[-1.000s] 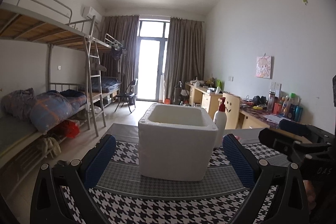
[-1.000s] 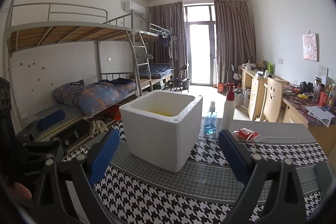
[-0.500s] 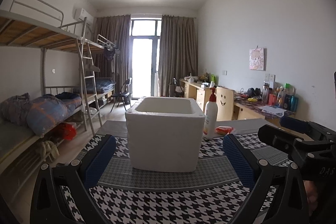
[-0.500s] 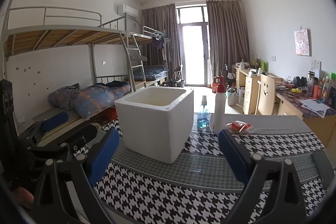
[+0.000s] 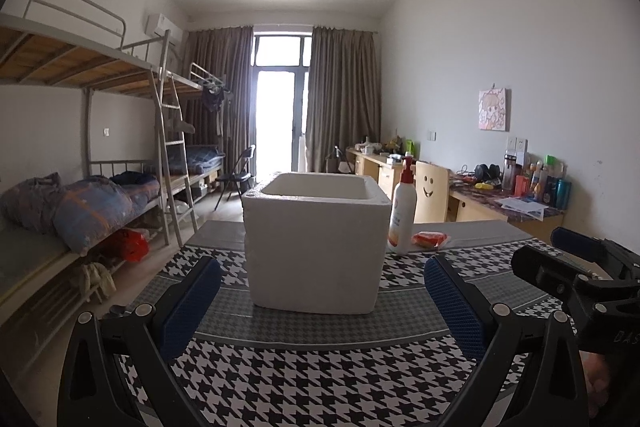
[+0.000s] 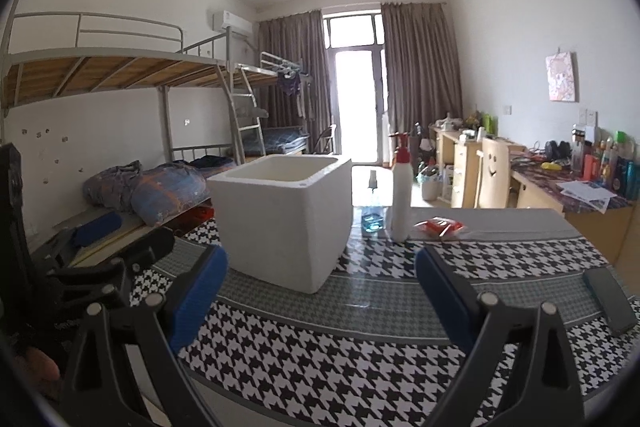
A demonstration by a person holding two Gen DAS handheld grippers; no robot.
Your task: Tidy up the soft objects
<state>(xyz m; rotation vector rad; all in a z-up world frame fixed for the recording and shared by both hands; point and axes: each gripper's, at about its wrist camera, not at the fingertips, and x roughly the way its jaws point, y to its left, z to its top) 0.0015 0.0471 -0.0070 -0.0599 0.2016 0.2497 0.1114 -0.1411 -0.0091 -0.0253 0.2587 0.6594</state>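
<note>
A white foam box [image 5: 316, 243] stands on the houndstooth tablecloth [image 5: 320, 379]; it also shows in the right wrist view [image 6: 284, 219]. Its inside is hidden from both views. A small red soft packet [image 5: 431, 239] lies behind it to the right, also in the right wrist view [image 6: 439, 227]. My left gripper [image 5: 320, 295] is open and empty, in front of the box. My right gripper [image 6: 320, 287] is open and empty, in front of the box and to its right. The right gripper shows at the right edge of the left wrist view [image 5: 576, 275].
A white pump bottle with a red top [image 6: 401, 195] and a small blue spray bottle [image 6: 373, 211] stand right of the box. A dark phone [image 6: 610, 301] lies at the table's right. Bunk beds [image 5: 80, 187] stand left, desks [image 5: 500, 203] right.
Both grippers have pulled back and dropped lower, so the box looks smaller and its inside no longer shows. Both stay open and empty.
</note>
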